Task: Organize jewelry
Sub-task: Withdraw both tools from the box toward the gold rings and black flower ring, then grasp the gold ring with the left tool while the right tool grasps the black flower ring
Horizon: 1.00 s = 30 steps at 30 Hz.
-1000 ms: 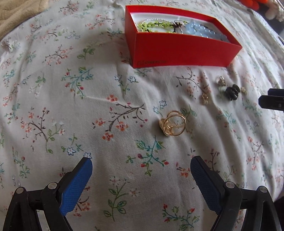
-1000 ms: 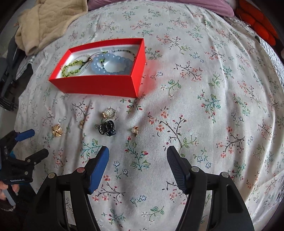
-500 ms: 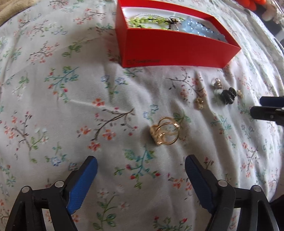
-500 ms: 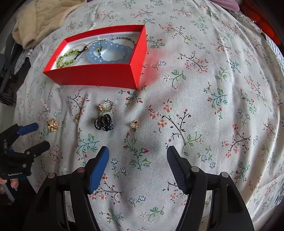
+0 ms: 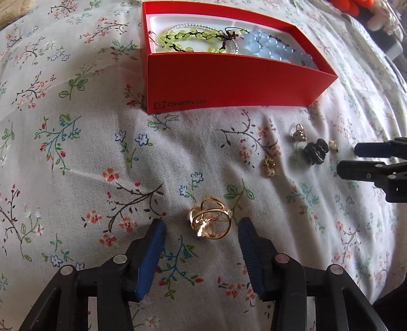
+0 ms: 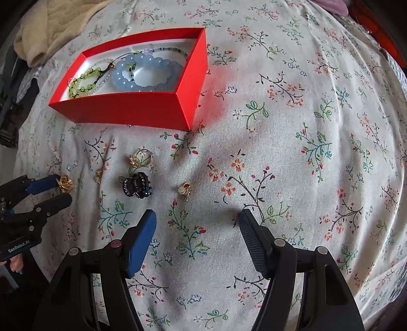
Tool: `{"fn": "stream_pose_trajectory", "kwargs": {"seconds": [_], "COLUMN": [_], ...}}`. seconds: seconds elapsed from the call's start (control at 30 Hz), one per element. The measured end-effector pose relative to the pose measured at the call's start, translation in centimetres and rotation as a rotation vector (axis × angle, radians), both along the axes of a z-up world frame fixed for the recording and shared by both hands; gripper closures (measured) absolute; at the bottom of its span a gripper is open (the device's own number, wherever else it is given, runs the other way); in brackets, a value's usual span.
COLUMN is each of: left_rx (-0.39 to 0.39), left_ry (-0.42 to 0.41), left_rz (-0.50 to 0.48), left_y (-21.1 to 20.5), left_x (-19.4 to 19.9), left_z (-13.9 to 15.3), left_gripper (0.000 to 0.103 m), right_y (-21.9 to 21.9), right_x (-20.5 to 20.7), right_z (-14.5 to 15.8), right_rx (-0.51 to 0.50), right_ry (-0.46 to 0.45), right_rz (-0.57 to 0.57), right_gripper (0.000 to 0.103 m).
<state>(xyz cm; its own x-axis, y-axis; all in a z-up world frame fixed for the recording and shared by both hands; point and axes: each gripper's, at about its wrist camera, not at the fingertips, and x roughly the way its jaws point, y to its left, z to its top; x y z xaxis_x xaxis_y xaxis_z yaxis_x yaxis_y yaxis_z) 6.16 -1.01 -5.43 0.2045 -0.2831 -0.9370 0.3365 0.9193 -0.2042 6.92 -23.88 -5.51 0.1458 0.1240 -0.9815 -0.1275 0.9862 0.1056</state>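
Note:
A red box (image 5: 229,84) (image 6: 132,112) on the floral cloth holds a green bead bracelet (image 5: 188,40) and a blue bead bracelet (image 6: 142,73). A gold ring (image 5: 209,225) (image 6: 64,183) lies on the cloth between the open fingers of my left gripper (image 5: 201,226), untouched by either pad. A black hair claw (image 6: 136,188) (image 5: 316,151), a small gold ring (image 6: 141,157), a small gold earring (image 5: 269,166) and a white-gold charm (image 6: 185,190) lie loose in front of the box. My right gripper (image 6: 197,219) is open and empty, just short of the charm.
A beige blanket (image 6: 56,23) lies bunched at the far left behind the box. Orange-red items (image 5: 356,5) sit at the far right edge. The floral cloth (image 6: 292,127) spreads wide to the right of the box.
My left gripper has moved forward and down so the gold ring now lies between its fingers. My right gripper has moved forward toward the charm and hair claw.

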Motion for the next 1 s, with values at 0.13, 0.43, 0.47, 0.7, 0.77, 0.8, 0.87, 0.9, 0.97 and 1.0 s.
{"fn": "stream_pose_trajectory", "kwargs": {"seconds": [0.13,0.43,0.47,0.7,0.77,0.8,0.87,0.9,0.97,1.0], "left_rx": [0.005,0.032,0.029,0.014,0.013,0.013,0.014,0.014,0.015,0.015], "left_ry": [-0.006,-0.021,-0.021,-0.019,-0.020,-0.022,-0.025,-0.026,-0.031,-0.036], "left_rz": [-0.005,-0.001,-0.002,-0.004,-0.004,-0.003,0.005,0.011,0.022,0.024], "left_y": [-0.4,-1.2,-1.2,-1.1,-1.1,-1.1,-0.7,-0.6,-0.4,-0.3], "left_x": [0.1,0.6,0.6,0.1,0.0,-0.1,-0.2,-0.2,-0.2,-0.2], "left_z": [-0.1,-0.4,-0.3,0.3,0.4,0.4,0.5,0.6,0.8,0.9], "left_gripper": [0.056,0.075,0.075,0.075,0.075,0.075,0.075,0.075,0.075,0.075], "right_y": [0.1,0.9,1.3,2.9,3.6,3.9,4.7,5.0,5.3,5.6], "right_x": [0.0,-0.4,-0.3,-0.8,-0.9,-0.9,-0.7,-0.6,-0.3,-0.1], "right_z": [0.0,0.6,0.9,1.8,2.1,2.2,2.1,1.8,1.3,1.0], "right_rx": [-0.001,0.033,0.045,0.117,0.122,0.125,0.122,0.112,0.094,0.093], "right_ry": [0.003,-0.016,-0.016,-0.035,-0.054,-0.064,-0.082,-0.086,-0.088,-0.085], "right_rz": [0.002,0.018,0.022,0.045,0.068,0.084,0.121,0.137,0.147,0.145], "right_gripper": [0.033,0.033,0.033,0.033,0.033,0.033,0.033,0.033,0.035,0.036]}}
